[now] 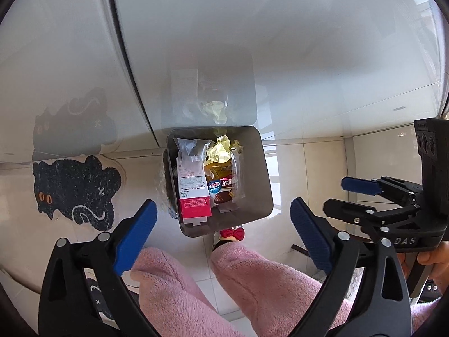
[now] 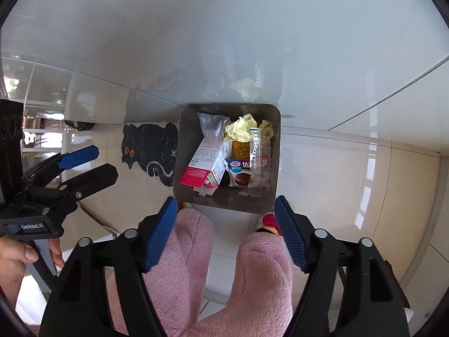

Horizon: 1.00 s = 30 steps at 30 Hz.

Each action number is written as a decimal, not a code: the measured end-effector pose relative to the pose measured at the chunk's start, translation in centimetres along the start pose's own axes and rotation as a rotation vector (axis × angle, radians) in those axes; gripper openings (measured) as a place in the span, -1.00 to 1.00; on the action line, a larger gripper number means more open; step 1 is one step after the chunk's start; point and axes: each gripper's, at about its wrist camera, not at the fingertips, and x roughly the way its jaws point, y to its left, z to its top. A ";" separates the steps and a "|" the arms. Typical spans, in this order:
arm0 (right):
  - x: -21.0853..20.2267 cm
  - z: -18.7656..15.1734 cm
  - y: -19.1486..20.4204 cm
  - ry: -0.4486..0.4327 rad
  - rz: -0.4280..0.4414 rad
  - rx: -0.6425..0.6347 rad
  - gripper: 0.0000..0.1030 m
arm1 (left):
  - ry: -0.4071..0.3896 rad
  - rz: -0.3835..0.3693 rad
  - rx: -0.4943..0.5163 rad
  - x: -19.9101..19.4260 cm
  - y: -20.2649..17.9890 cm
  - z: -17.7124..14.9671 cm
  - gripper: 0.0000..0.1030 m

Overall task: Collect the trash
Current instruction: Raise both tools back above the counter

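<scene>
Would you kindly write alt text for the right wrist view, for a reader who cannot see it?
A grey bin on the tiled floor holds a red and white carton, crumpled yellow paper and snack wrappers. The open right gripper hangs above pink-trousered legs, empty. The left gripper is at left, near a black cat mat.

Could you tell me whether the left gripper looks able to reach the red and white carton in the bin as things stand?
Probably yes: the left gripper is open above the lidless bin, and the red and white carton lies uncovered on top.
</scene>
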 end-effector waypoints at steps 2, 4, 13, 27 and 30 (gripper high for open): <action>-2.0 -0.5 0.0 -0.015 -0.002 -0.015 0.67 | -0.010 0.007 0.005 -1.6 -0.2 -0.3 0.84; -4.5 -0.8 0.3 -0.046 -0.017 -0.048 0.85 | -0.032 0.014 0.018 -3.6 -0.9 -0.6 0.84; -15.7 -2.2 1.1 -0.208 -0.015 -0.113 0.93 | -0.174 0.070 0.067 -13.7 -4.3 -0.6 0.84; -30.6 -1.2 0.3 -0.484 0.026 -0.066 0.93 | -0.389 0.086 0.098 -26.1 -9.8 2.9 0.84; -32.9 -0.2 0.5 -0.542 0.026 -0.071 0.93 | -0.421 0.086 0.115 -27.7 -11.0 4.2 0.85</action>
